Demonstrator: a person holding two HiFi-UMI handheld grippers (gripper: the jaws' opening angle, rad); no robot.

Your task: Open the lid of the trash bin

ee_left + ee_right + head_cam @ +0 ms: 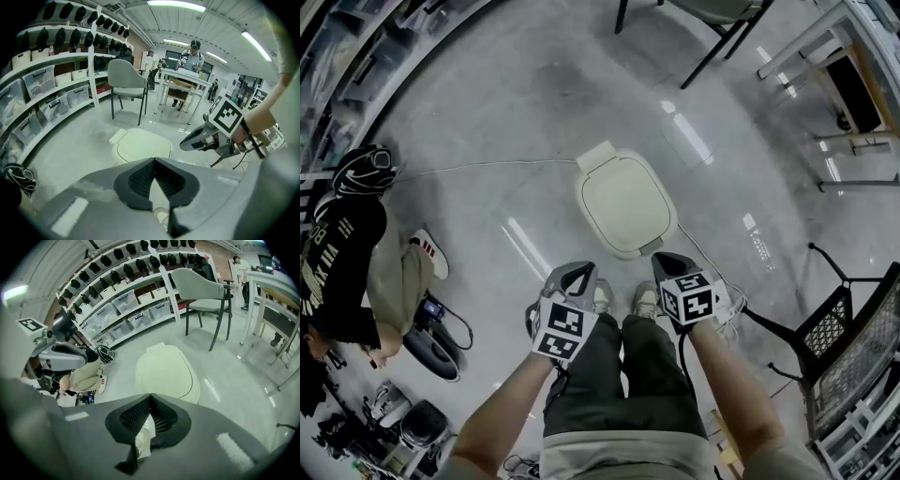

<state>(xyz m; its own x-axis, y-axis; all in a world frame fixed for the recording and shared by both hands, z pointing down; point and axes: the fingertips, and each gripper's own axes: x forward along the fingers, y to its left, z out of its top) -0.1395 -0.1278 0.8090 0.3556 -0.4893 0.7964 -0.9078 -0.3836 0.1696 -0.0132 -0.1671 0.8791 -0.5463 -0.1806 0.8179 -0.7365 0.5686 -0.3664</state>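
The trash bin (624, 202) is a pale cream bin with a rounded lid lying flat and closed and a small tab at its far-left end. It stands on the grey floor just ahead of my feet. My left gripper (579, 270) hovers near the bin's near-left edge, jaws together, holding nothing. My right gripper (664, 259) hangs at the near-right edge, also shut and empty. In the left gripper view the bin (140, 144) lies beyond the closed tips (153, 160), with the right gripper (191, 142) off to the side. The right gripper view shows the bin (165, 372) past its tips (150, 395).
A person (345, 253) sits on the floor at the left among bags and gear. A thin cable (487, 167) runs across the floor to the bin. A chair (717, 23) stands beyond it, a black mesh chair (853, 328) at the right, tables (848, 84) at the far right, shelving (356, 56) at the left.
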